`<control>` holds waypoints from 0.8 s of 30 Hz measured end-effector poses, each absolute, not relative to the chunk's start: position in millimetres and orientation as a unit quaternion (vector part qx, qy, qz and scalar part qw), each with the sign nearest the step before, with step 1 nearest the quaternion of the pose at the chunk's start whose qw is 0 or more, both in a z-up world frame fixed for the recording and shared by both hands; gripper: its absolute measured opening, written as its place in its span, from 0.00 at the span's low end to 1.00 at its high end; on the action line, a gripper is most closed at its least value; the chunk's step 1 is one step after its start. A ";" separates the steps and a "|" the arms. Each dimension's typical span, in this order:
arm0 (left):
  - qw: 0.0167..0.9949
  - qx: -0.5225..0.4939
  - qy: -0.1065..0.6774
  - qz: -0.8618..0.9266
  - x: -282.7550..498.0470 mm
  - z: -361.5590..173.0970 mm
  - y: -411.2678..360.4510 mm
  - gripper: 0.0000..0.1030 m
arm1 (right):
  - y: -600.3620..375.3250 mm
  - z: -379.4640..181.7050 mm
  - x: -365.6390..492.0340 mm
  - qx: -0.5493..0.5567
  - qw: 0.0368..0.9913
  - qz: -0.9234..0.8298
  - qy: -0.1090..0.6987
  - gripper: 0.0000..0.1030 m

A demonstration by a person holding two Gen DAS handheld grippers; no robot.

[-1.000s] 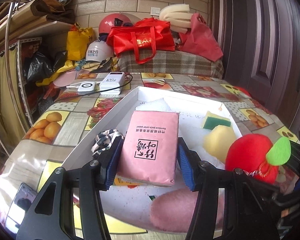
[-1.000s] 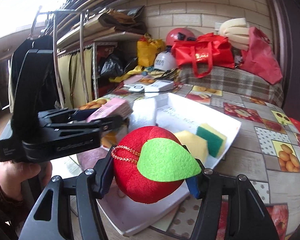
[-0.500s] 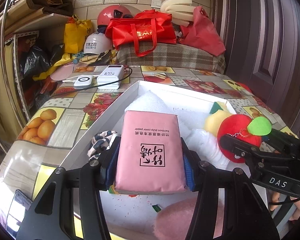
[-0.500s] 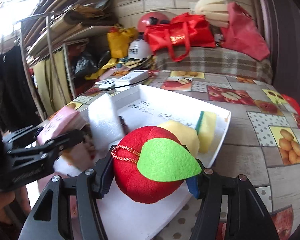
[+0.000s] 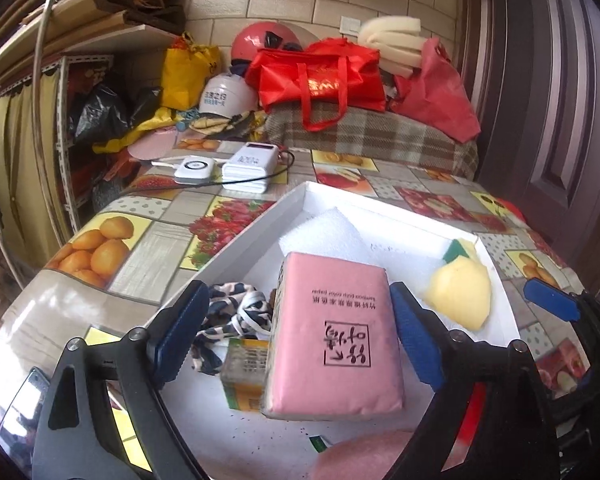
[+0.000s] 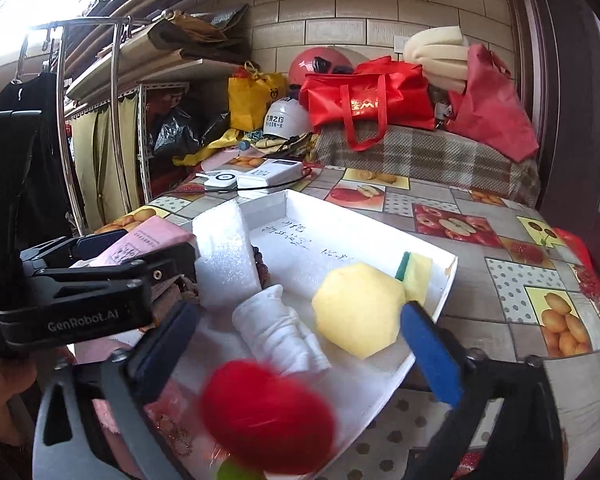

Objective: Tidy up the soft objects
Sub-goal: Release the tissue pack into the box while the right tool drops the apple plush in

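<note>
Pink tissue pack (image 5: 336, 336) lies in white tray (image 5: 256, 236), btwn my L gripper (image 5: 296, 336) fingers, spread apart. R gripper (image 6: 300, 344) wide open; red plush apple (image 6: 268, 416) blurred below, over tray. Yellow sponge (image 6: 358, 310), rolled sock (image 6: 280, 330), foam block (image 6: 224, 256) crowd tray.

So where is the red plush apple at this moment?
In the right wrist view the red plush apple is blurred, low between the open right gripper fingers, over the white tray near the rolled white sock.
</note>
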State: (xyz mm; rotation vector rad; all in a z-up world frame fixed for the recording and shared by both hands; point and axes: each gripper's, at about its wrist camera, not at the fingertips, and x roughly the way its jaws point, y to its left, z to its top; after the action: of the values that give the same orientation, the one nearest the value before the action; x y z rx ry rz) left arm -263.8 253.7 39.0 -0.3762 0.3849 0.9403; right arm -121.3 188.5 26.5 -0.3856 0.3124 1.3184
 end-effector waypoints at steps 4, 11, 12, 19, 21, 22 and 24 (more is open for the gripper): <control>0.857 -0.159 0.182 0.455 -260.9 41.2 247.6 0.88 | 187.9 27.5 -116.4 -0.166 0.765 0.604 0.148 1.00; 0.858 -0.124 0.164 0.470 -262.0 45.3 233.6 0.88 | 185.5 27.7 -115.1 -0.156 0.766 0.605 0.149 1.00; 0.858 -0.120 0.162 0.472 -262.2 45.8 231.9 0.88 | 184.7 27.9 -115.0 -0.154 0.767 0.606 0.147 1.00; 0.855 -0.108 0.154 0.484 -262.2 47.1 225.9 0.88 | 177.9 30.2 -112.4 -0.135 0.773 0.604 0.142 1.00; 0.855 -0.116 0.154 0.482 -263.8 46.5 225.0 0.88 | 176.2 29.9 -112.8 -0.134 0.774 0.603 0.140 1.00; 0.855 -0.130 0.158 0.476 -264.0 45.0 225.2 0.88 | 174.7 30.1 -113.2 -0.134 0.775 0.602 0.139 1.00; 0.856 -0.146 0.165 0.467 -263.1 42.9 221.0 0.88 | 171.0 30.7 -113.6 -0.132 0.777 0.601 0.134 1.00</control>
State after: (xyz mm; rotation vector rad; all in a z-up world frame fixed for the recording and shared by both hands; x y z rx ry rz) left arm -263.1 221.0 42.9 -0.3076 0.3457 0.9815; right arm -113.6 171.0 30.7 -0.2851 0.2896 1.2995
